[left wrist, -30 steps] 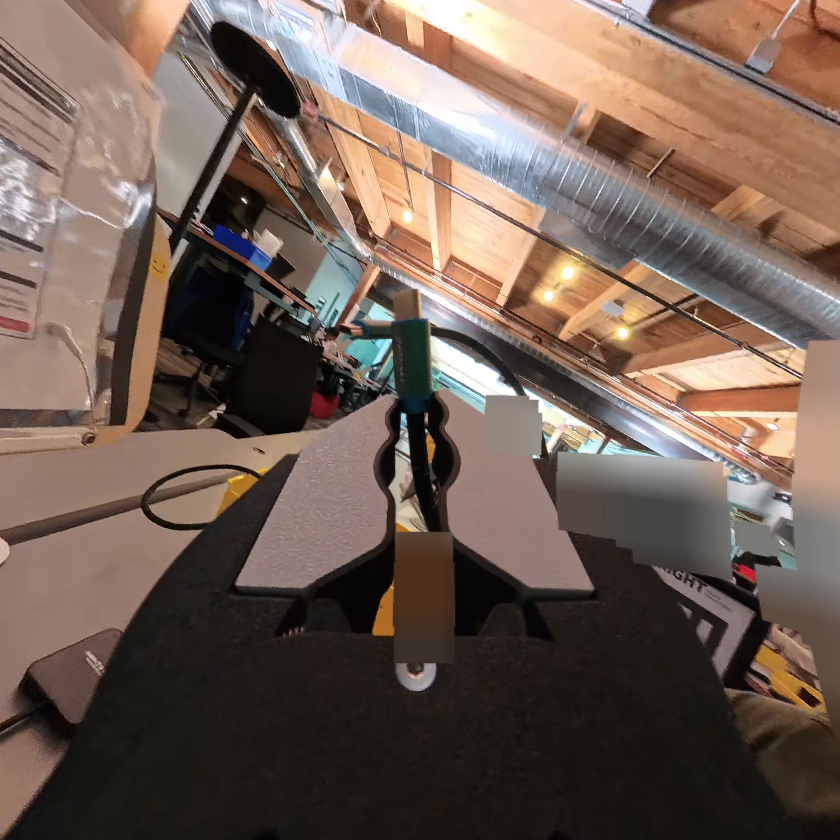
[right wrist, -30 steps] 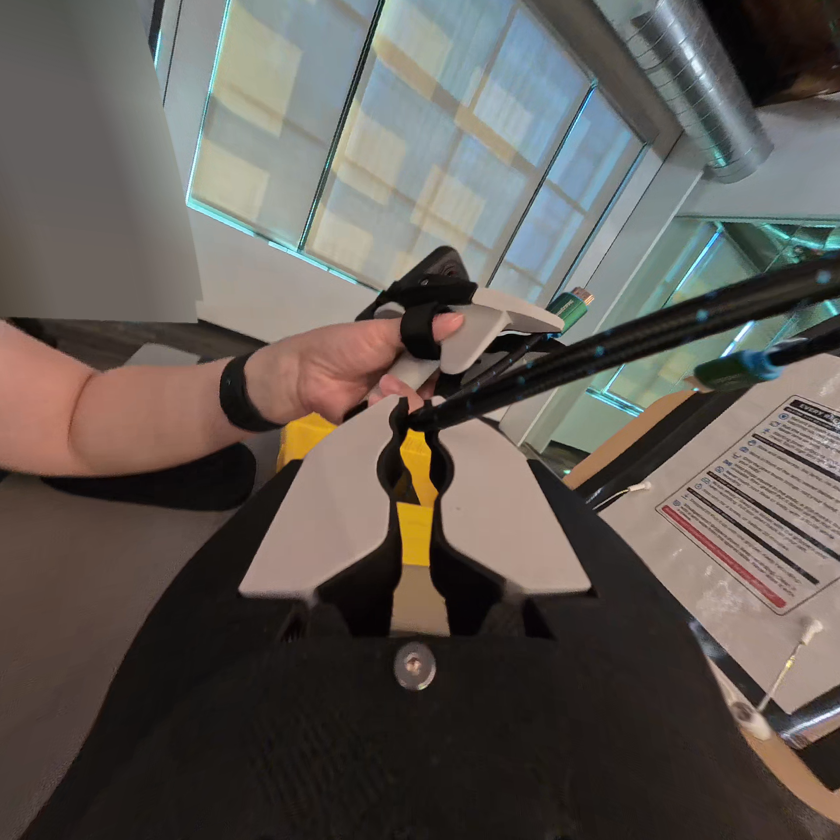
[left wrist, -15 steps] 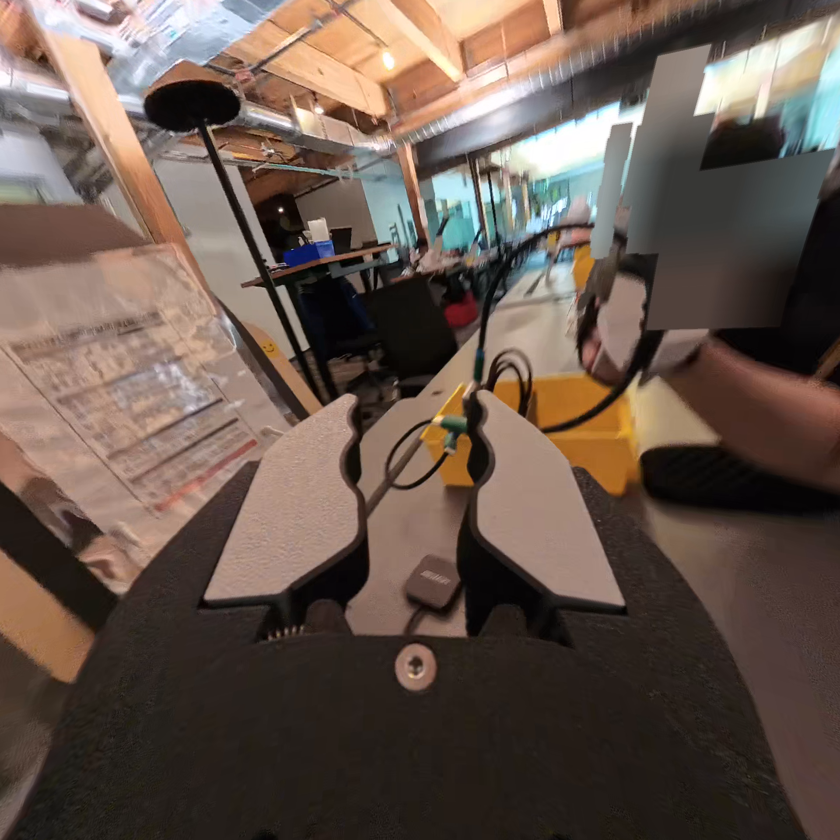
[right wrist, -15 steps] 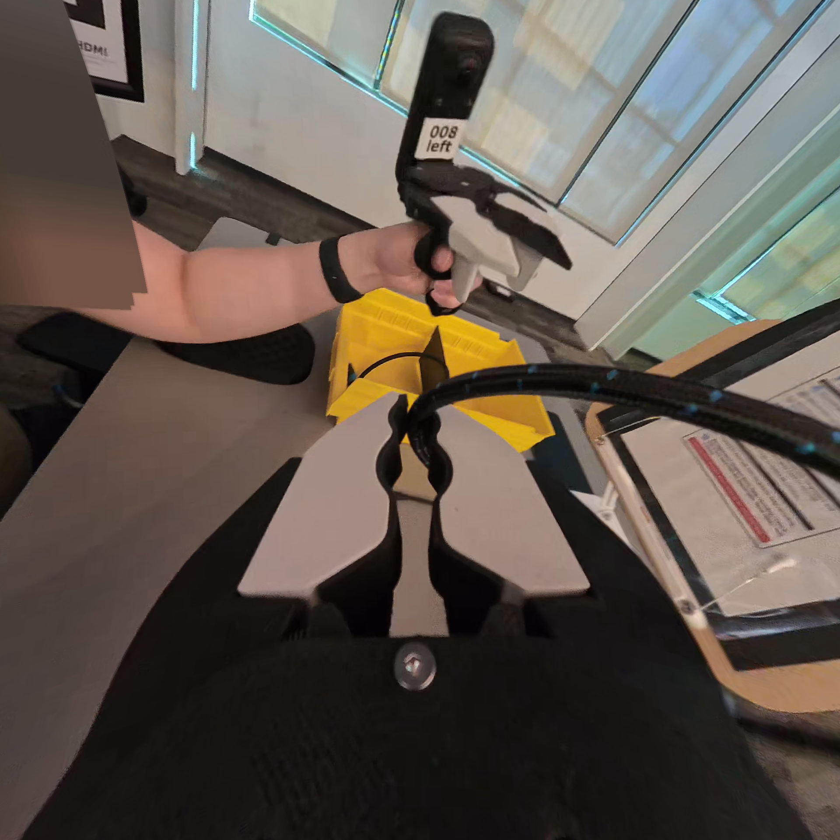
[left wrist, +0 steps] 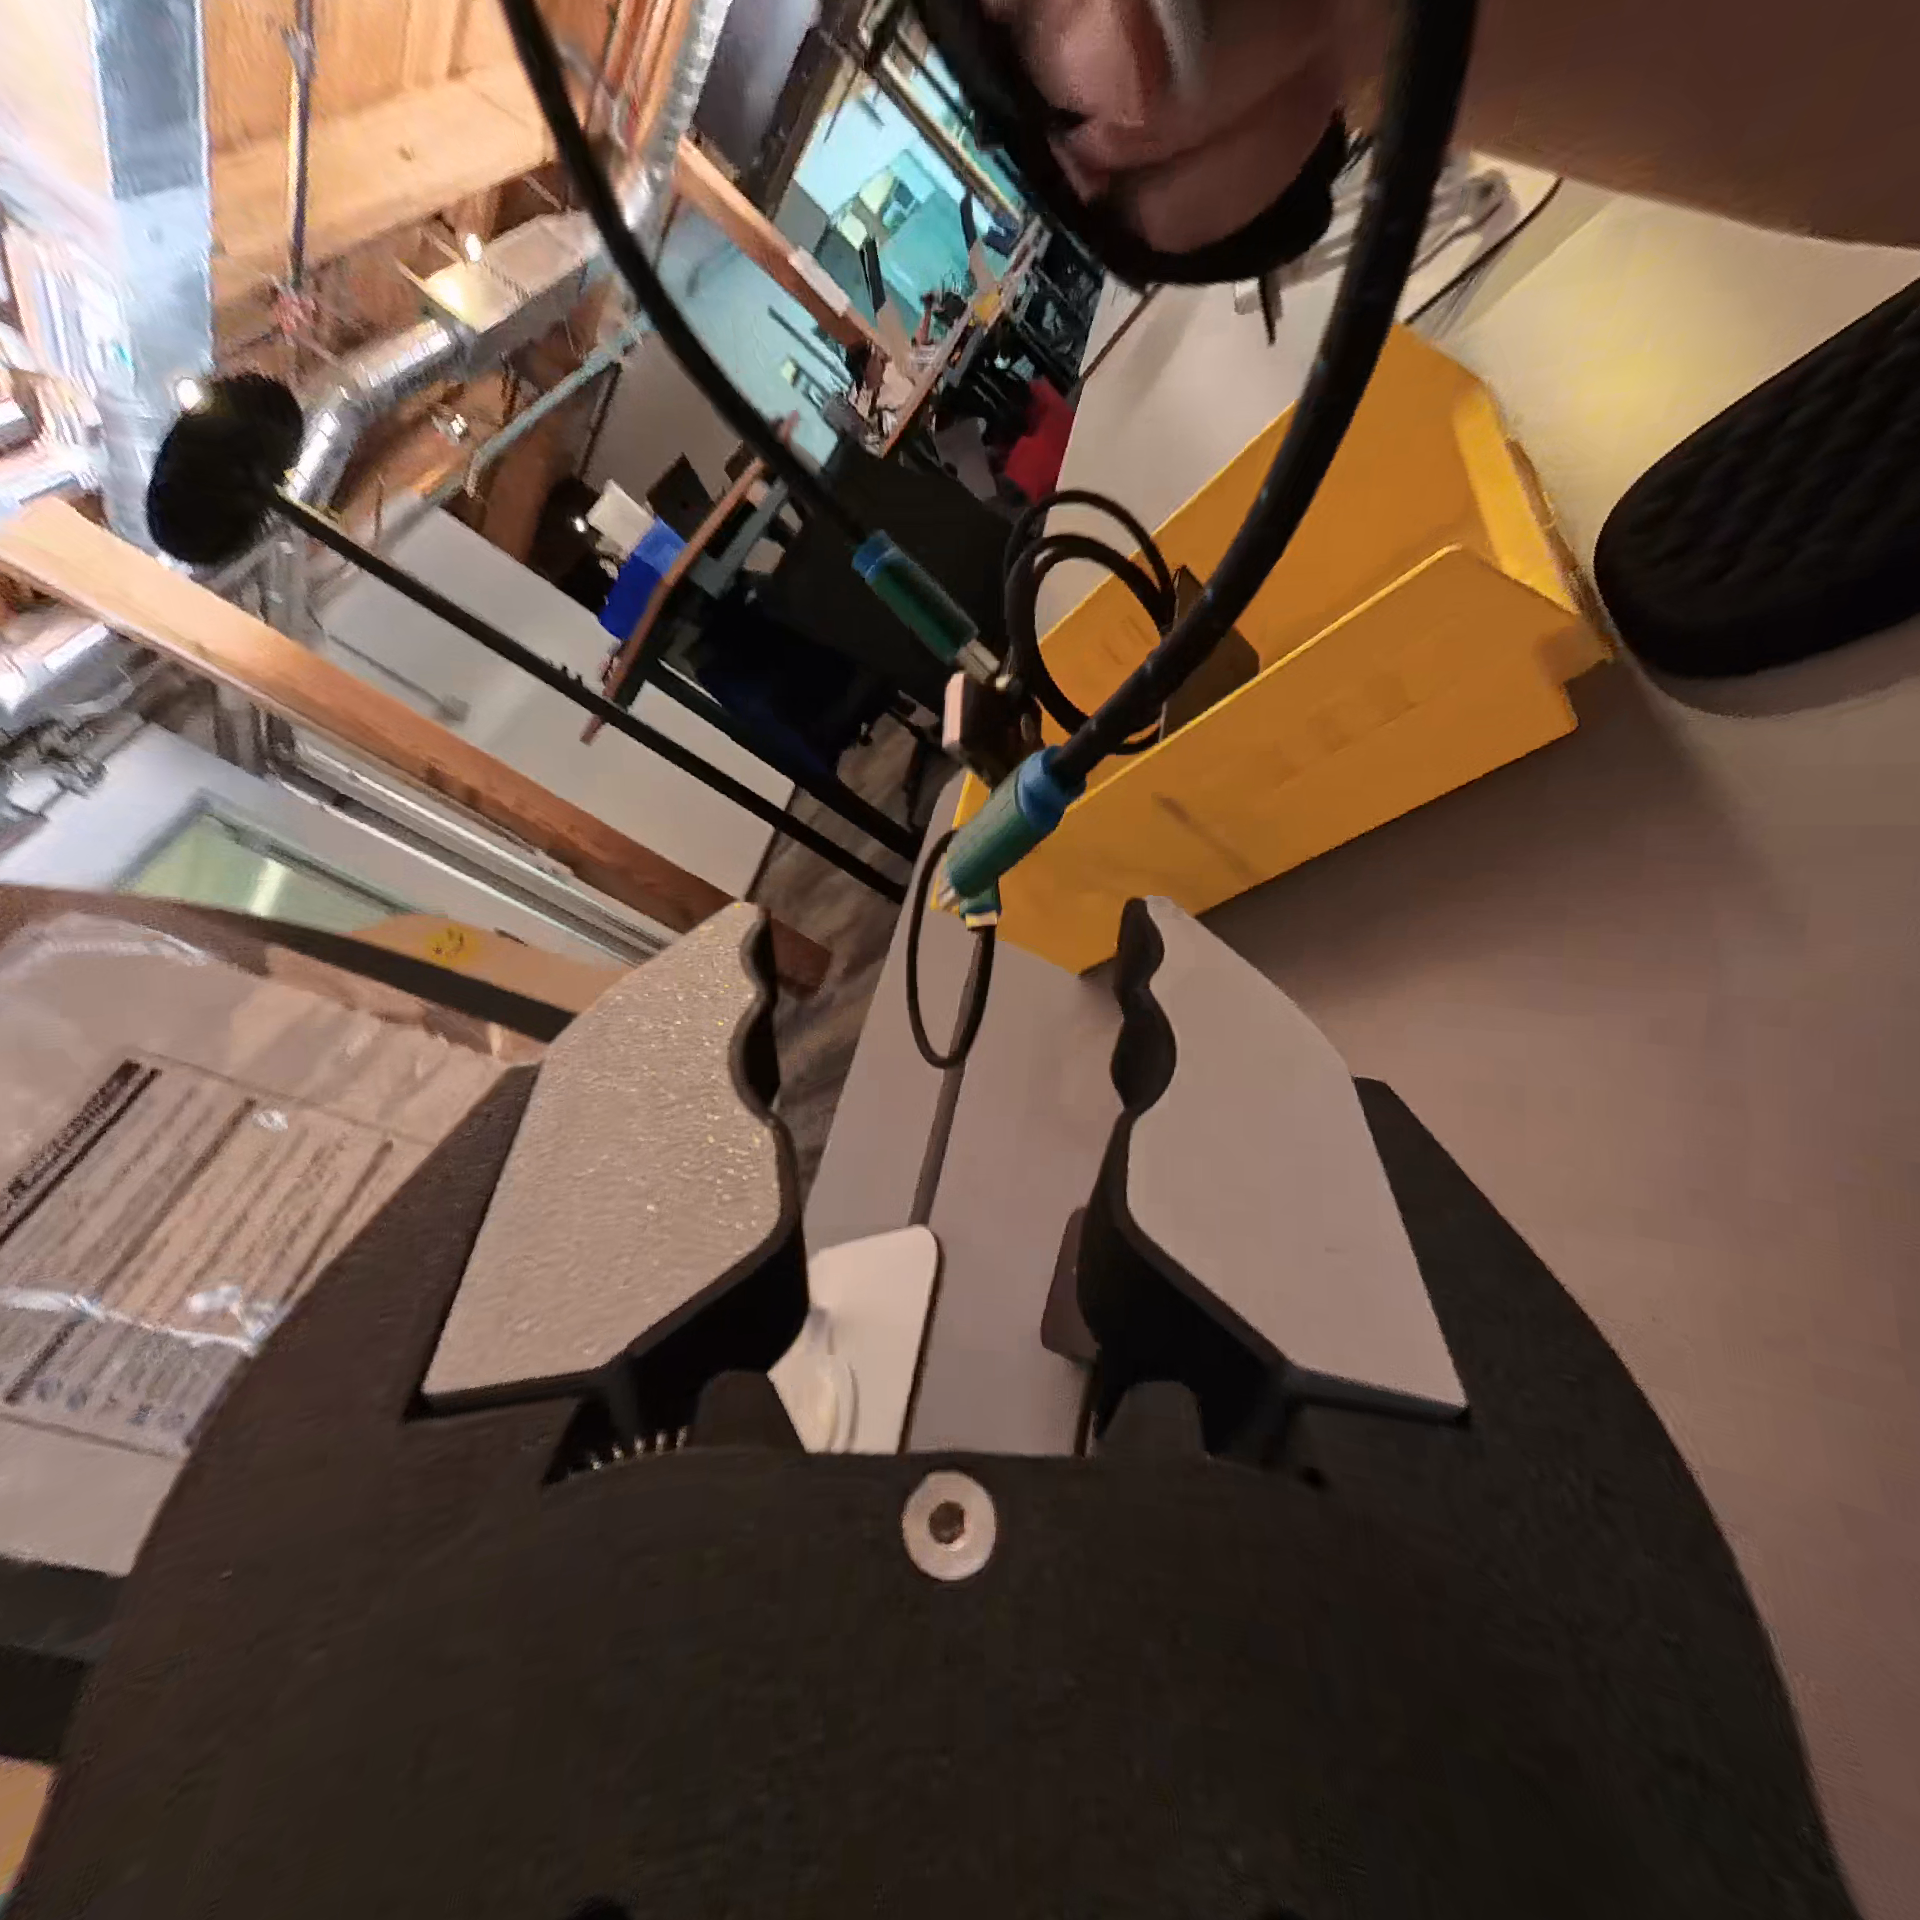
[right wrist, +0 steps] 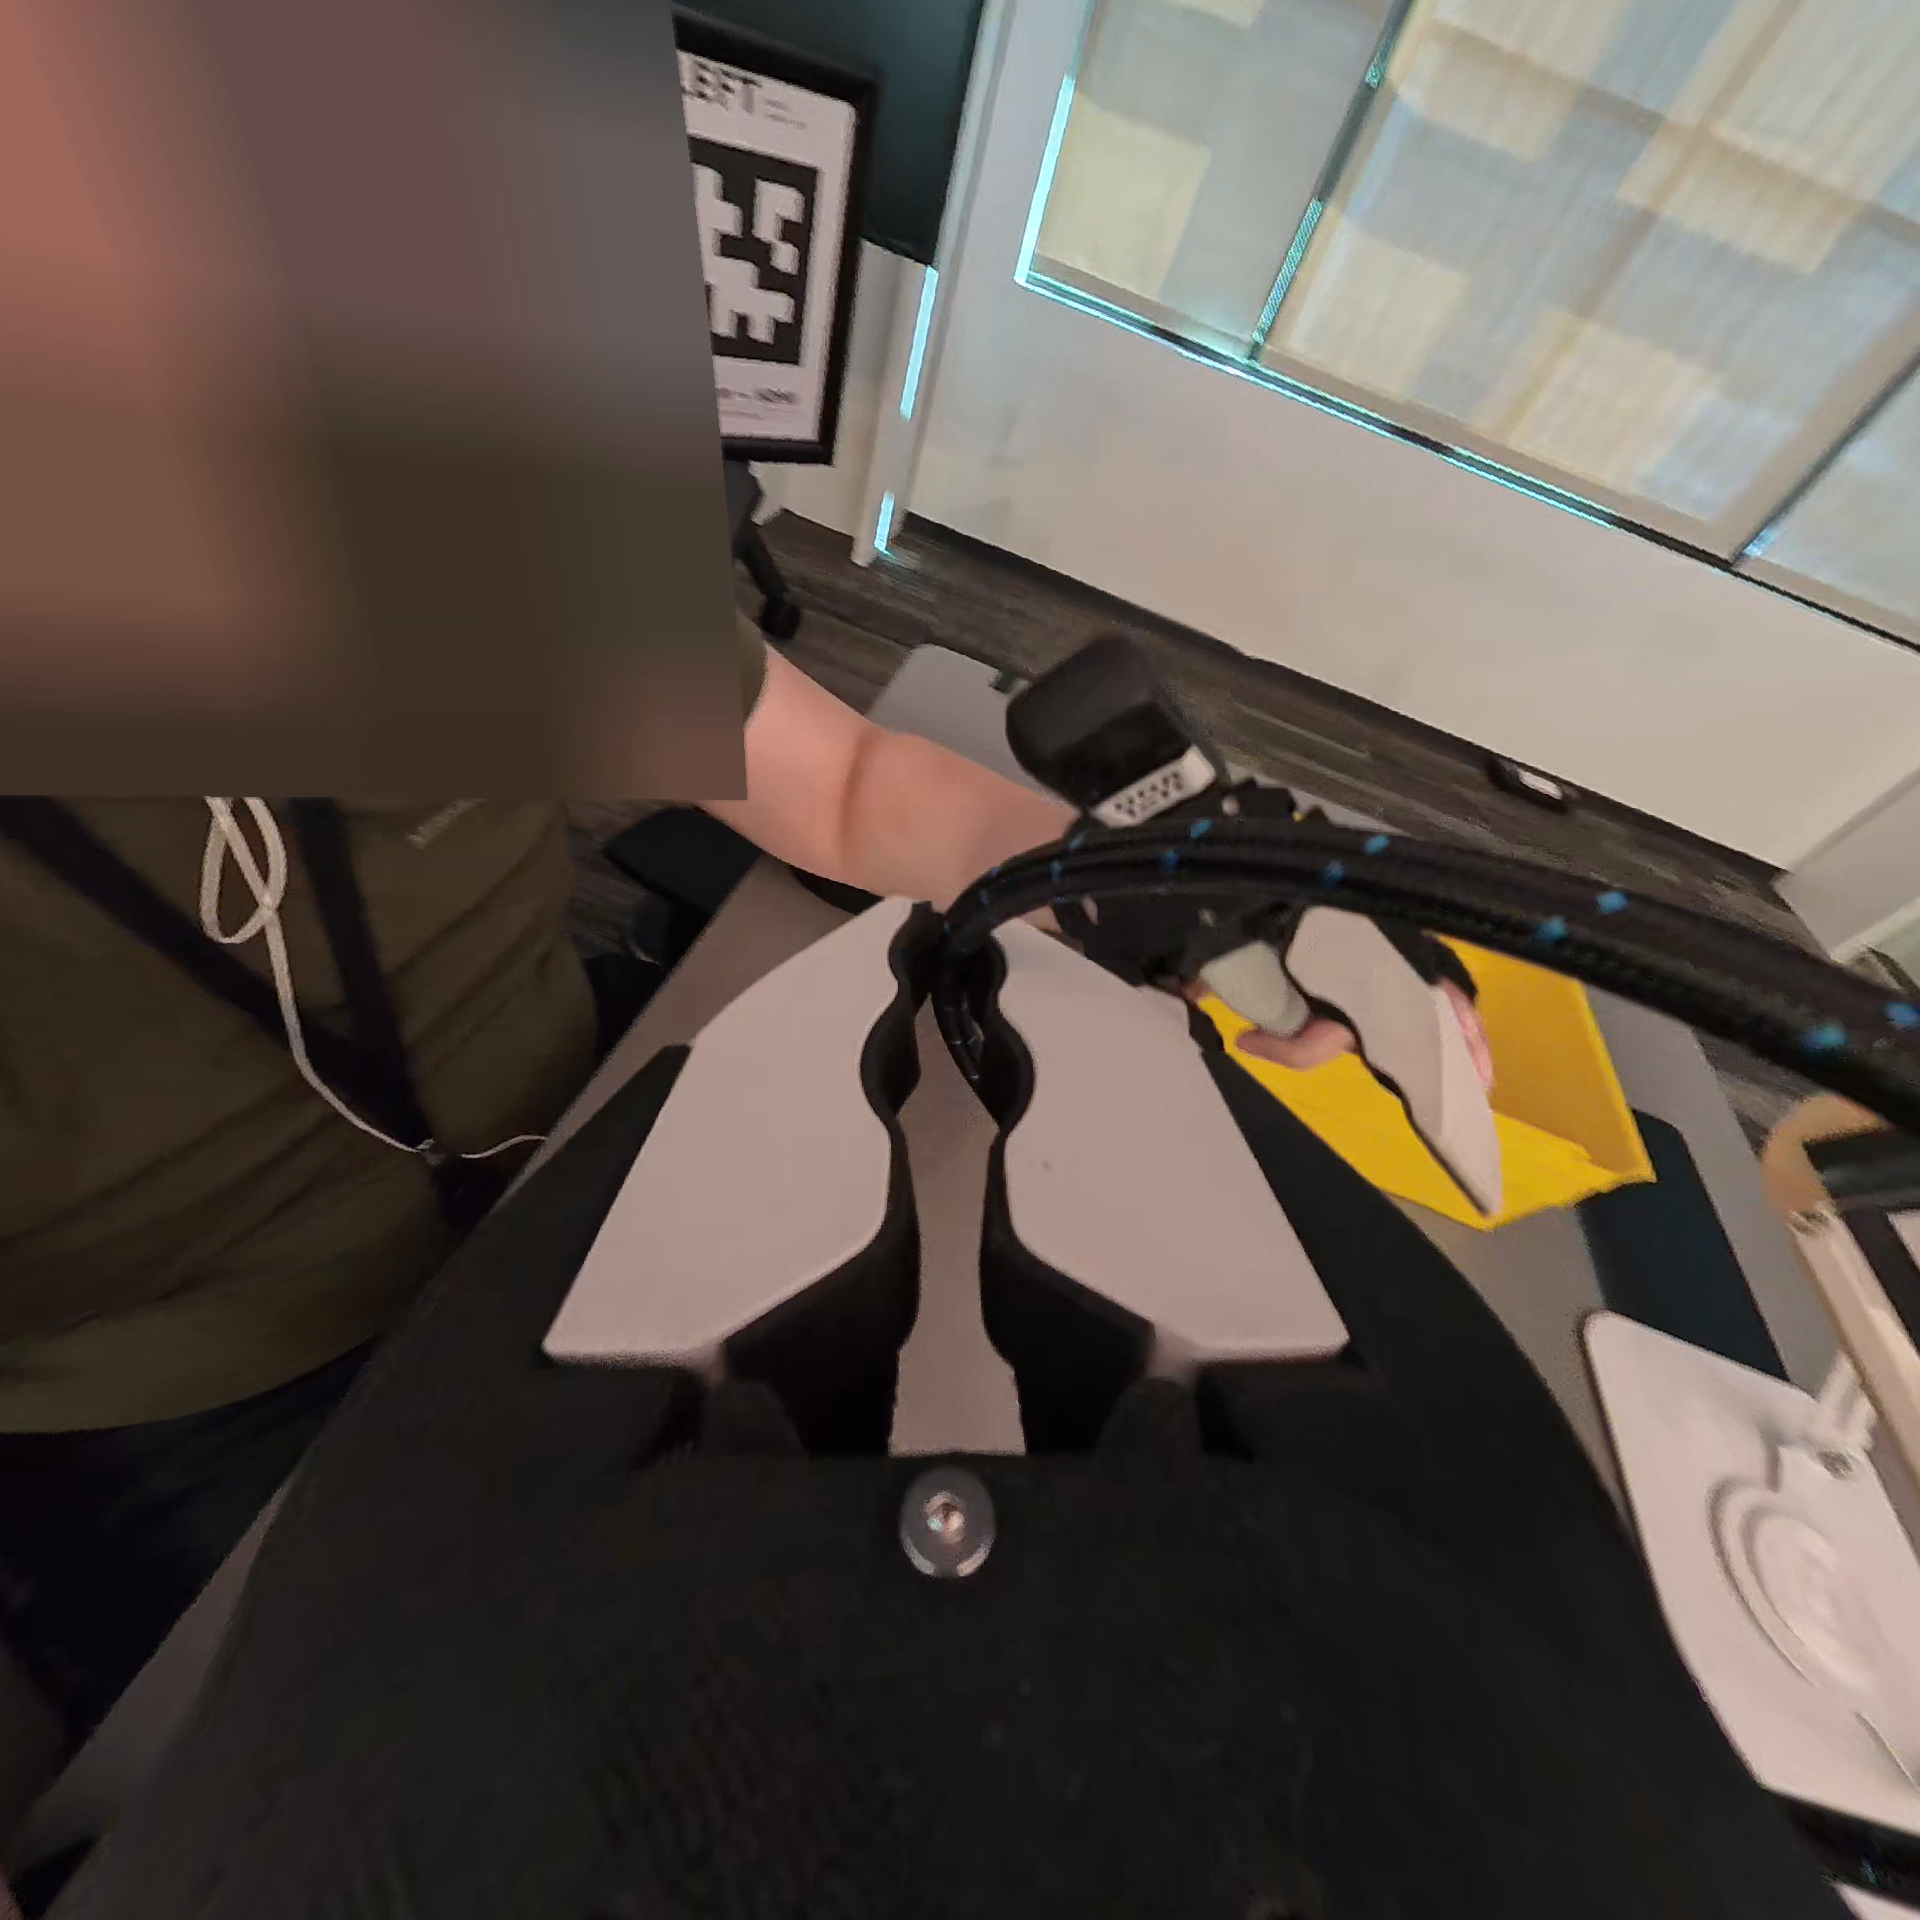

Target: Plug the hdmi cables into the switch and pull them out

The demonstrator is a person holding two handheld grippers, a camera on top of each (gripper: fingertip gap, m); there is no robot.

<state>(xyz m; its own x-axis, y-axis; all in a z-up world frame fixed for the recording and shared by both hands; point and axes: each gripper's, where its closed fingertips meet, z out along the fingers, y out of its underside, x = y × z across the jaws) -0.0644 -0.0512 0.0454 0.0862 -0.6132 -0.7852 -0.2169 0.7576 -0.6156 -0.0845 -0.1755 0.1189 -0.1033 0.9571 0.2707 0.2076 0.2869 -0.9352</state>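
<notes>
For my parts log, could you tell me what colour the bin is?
Yellow bin, clearest in the left wrist view.

Daylight fills the room from the big windows, soft and even, so the desk carries only a faint shadow beside the yellow bin. Up among the ceiling beams small warm lamps glow, and that corner is smeared with motion blur. Straight lines bow towards the edges of both wide-angle views. The braided cable close to the lens is sharp; the framed marker behind it is blurred.
</notes>
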